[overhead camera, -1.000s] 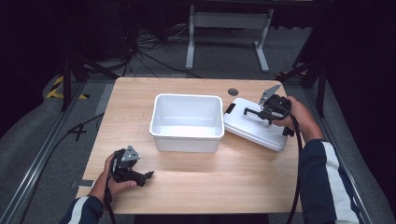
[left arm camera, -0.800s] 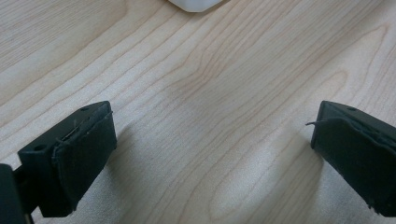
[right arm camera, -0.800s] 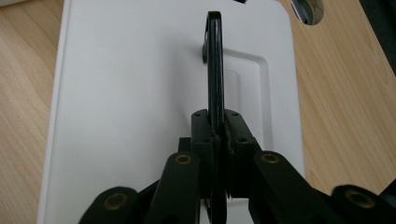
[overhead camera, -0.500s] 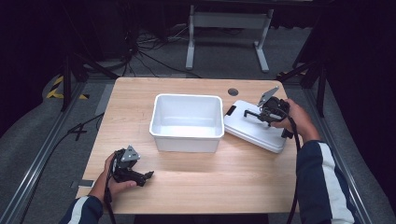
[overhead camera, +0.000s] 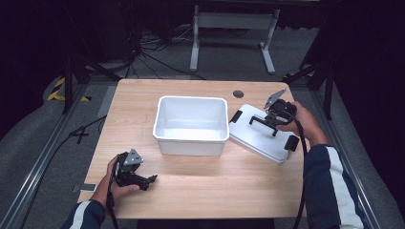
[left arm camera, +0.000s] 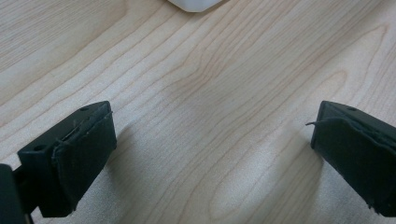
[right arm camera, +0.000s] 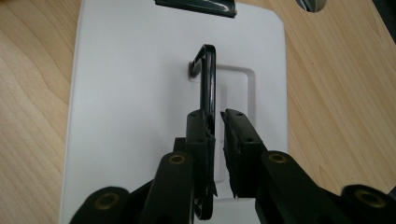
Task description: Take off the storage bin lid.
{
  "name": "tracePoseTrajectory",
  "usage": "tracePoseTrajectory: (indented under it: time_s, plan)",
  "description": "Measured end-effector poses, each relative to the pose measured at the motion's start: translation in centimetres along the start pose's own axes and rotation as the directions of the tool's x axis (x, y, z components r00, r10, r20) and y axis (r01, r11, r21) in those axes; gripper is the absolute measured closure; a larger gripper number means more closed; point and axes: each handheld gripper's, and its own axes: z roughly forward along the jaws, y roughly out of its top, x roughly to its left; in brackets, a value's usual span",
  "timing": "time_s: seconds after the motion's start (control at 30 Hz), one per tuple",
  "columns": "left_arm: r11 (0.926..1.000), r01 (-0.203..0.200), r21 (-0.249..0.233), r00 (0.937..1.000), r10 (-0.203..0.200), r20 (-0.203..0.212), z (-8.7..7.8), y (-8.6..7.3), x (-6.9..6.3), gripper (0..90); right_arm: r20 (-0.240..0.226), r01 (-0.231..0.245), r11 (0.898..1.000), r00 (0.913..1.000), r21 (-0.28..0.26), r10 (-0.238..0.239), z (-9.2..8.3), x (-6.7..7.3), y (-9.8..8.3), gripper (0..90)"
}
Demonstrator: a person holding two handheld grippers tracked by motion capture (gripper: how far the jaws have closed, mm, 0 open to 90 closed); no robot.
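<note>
A white lid [overhead camera: 258, 138] with a black handle [overhead camera: 261, 121] lies flat on the table, right of the white bin [overhead camera: 190, 98]. My right gripper [overhead camera: 268, 119] sits over that handle. In the right gripper view the handle [right arm camera: 208, 79] stands between the jaws of the right gripper [right arm camera: 217, 114]. It touches one pad, and a thin gap separates it from the other. The jaws have just been opening. My left gripper [overhead camera: 152, 179] rests at the table's front left. Its jaws are wide open over bare wood in the left gripper view [left arm camera: 212, 140].
The bin looks empty and stands mid-table. Black latch clips [overhead camera: 235, 116] [overhead camera: 291, 142] sit at the lid's two ends. A round cable hole [overhead camera: 238, 94] is near the far edge. Dark floor with cables and a stand lies beyond the table.
The lid and the right gripper have shifted slightly toward the near side, and the lid now lies flat. The left hand has not moved.
</note>
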Motion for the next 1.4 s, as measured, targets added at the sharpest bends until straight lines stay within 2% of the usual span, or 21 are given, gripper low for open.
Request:
tracePoseTrajectory:
  time_s: [0.23,0.37,0.5,0.67,0.77,0.9,1.07,1.13,1.4]
  plan:
    - [1.0000,0.000,0.000,1.0000,0.000,0.000,0.0,0.0,0.0,0.5,-0.005,-0.016,0.999,0.9999,-0.049,0.015,-1.0,0.2,0.2,75.3]
    - [1.0000,-0.001,0.000,1.0000,0.001,0.000,0.0,0.0,0.0,0.5,0.011,-0.026,0.997,0.9996,-0.067,0.027,-1.5,0.2,0.3,69.9]
    - [1.0000,0.000,0.000,1.0000,0.000,0.000,0.0,0.0,0.0,0.5,0.006,-0.044,0.995,0.9990,-0.093,0.044,-1.8,0.5,0.1,66.0]
    - [1.0000,-0.001,0.000,1.0000,0.001,0.000,0.0,0.0,0.0,0.5,-0.008,-0.076,0.986,0.9971,-0.147,0.076,-2.5,0.8,-0.1,60.6]
    - [1.0000,0.003,-0.001,1.0000,-0.003,-0.002,0.0,0.0,0.0,0.5,-0.009,-0.094,0.981,0.9955,-0.171,0.094,-2.9,1.0,-0.2,52.8]
    - [1.0000,0.003,0.000,1.0000,-0.003,-0.002,0.0,0.0,0.0,0.6,-0.015,-0.132,0.967,0.9911,-0.218,0.132,-3.6,1.3,-0.7,48.9]
    - [1.0000,0.002,0.001,1.0000,-0.002,-0.002,0.0,0.0,0.0,0.6,0.007,-0.143,0.961,0.9889,-0.236,0.148,-4.3,1.7,-1.3,45.8]
    - [1.0000,-0.002,-0.001,1.0000,0.002,-0.004,0.0,0.0,0.0,0.6,0.027,-0.156,0.955,0.9855,-0.251,0.168,-4.9,2.0,-1.8,43.5]
    - [1.0000,-0.006,-0.001,1.0000,0.006,-0.003,0.0,0.0,0.0,0.6,0.057,-0.156,0.950,0.9824,-0.272,0.178,-6.4,3.0,-3.6,41.9]
